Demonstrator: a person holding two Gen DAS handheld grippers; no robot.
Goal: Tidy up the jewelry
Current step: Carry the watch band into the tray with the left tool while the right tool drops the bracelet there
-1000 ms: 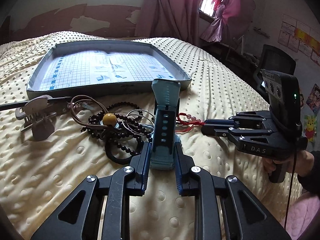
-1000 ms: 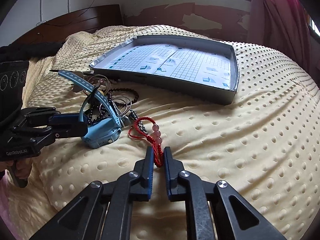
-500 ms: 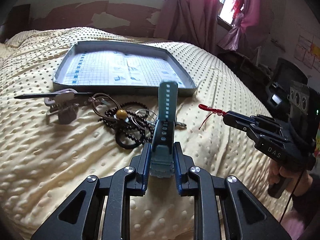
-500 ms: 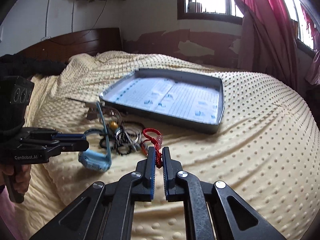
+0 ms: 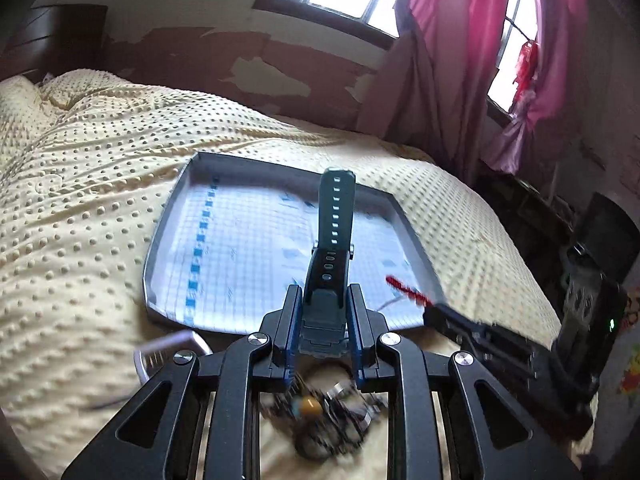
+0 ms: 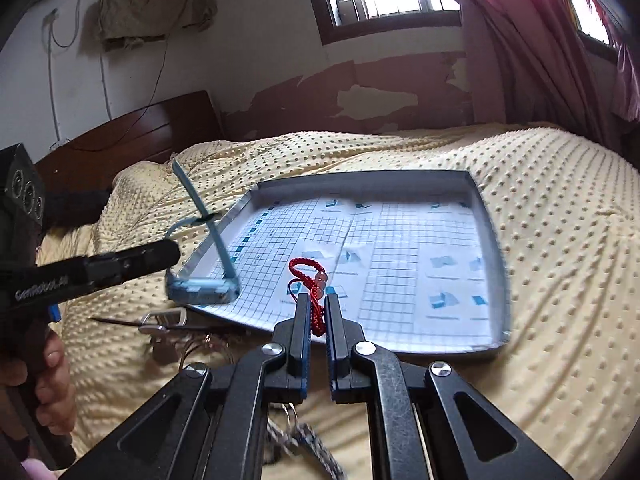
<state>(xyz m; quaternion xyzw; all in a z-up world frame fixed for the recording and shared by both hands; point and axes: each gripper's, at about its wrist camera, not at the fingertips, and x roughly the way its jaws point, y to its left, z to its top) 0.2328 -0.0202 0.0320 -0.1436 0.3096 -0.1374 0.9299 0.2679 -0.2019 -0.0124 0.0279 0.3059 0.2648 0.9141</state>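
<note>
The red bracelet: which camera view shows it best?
The right wrist view. There the red bracelet sits centred, clamped in the right tongs, its loop and pink beads clear above the tray. The left wrist view shows only a blurred red end.

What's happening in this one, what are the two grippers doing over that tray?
A person is sorting jewelry on a bed. The left hand-held gripper is shut on a blue watch, and the right hand-held gripper is shut on a red cord bracelet. Both are held above the near edge of the grey tray, not yet released. More beads and a clip lie on the yellow blanket.
</note>
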